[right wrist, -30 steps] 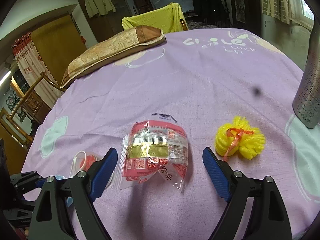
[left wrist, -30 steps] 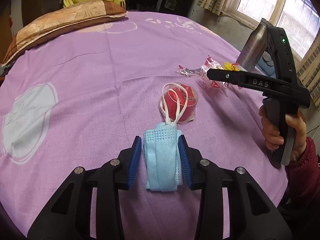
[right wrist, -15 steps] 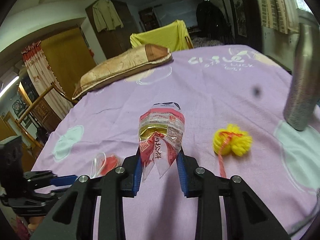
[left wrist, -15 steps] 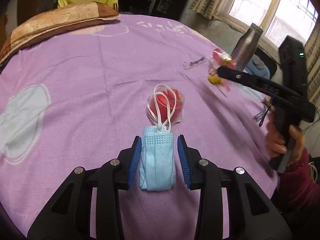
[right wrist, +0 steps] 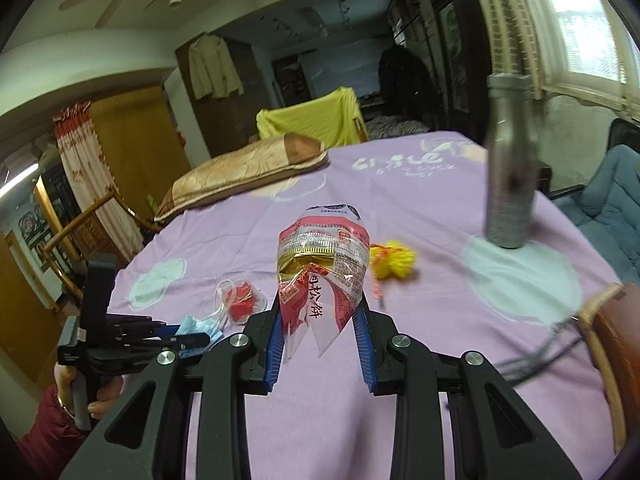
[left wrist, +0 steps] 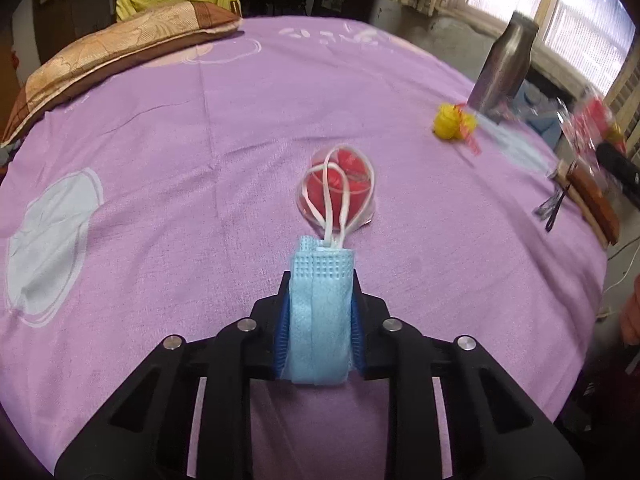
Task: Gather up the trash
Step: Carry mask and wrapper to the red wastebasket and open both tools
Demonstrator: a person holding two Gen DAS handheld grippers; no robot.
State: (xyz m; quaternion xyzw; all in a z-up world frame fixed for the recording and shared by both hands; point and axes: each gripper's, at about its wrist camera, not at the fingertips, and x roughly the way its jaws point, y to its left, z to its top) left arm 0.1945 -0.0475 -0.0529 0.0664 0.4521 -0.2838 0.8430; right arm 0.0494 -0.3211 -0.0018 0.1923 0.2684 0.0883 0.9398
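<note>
1. The left tongs are clamped on a folded blue face mask; their blue pads are mostly hidden behind the mask, whose white ear loops hang forward past the tips.
2. The right tongs are clamped on a red-and-clear snack wrapper, which stands up between the pads and blocks part of the purple cloth ahead.
3. In the left view the right tongs and wrapper sit at the far right edge, blurred and cut off.
4. Just ahead of the left tongs, under the loops, lies a clear plastic cup with red scraps.
5. A yellow tuft with red ribbon lies just right of the wrapper, partly hidden by it.
6. Further right stands a metal bottle, blurred.
7. A pillow lies at the far edge.
</note>
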